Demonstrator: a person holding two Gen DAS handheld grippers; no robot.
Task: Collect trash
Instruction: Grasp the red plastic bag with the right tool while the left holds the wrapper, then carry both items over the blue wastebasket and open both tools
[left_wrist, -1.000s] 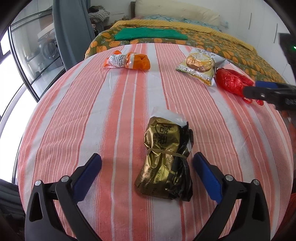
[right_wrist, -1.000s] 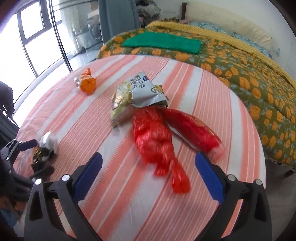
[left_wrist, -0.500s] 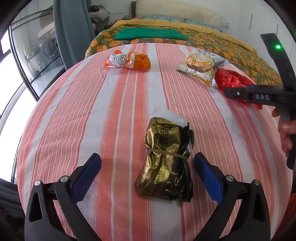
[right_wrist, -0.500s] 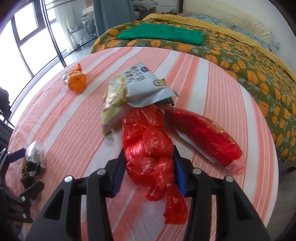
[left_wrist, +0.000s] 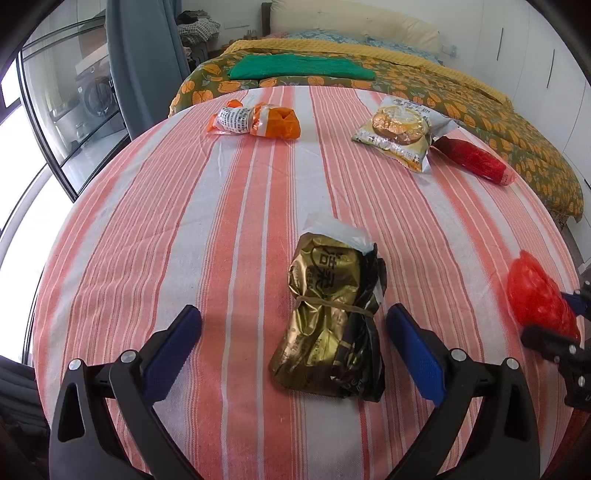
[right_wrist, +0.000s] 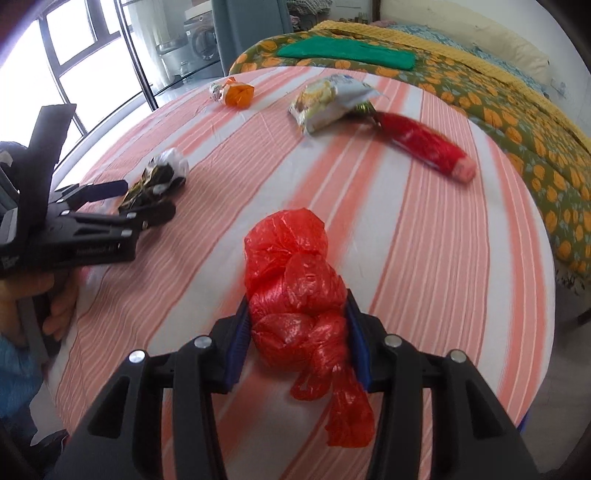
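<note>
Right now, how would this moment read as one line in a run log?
right gripper: shut on red bag, jaws just moved | left gripper: open around gold packet, not touching | on table: orange wrapper, biscuit packet

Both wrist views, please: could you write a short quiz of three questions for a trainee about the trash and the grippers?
1. True or false: the right gripper is shut on the red plastic bag.
2. Which item lies between the open fingers of the left gripper?
A. orange wrapper
B. gold foil packet
C. biscuit packet
3. Fill in: the red sausage-shaped pack lies beside the ____ packet.

Key: 1 true; 2 B; 3 biscuit.
</note>
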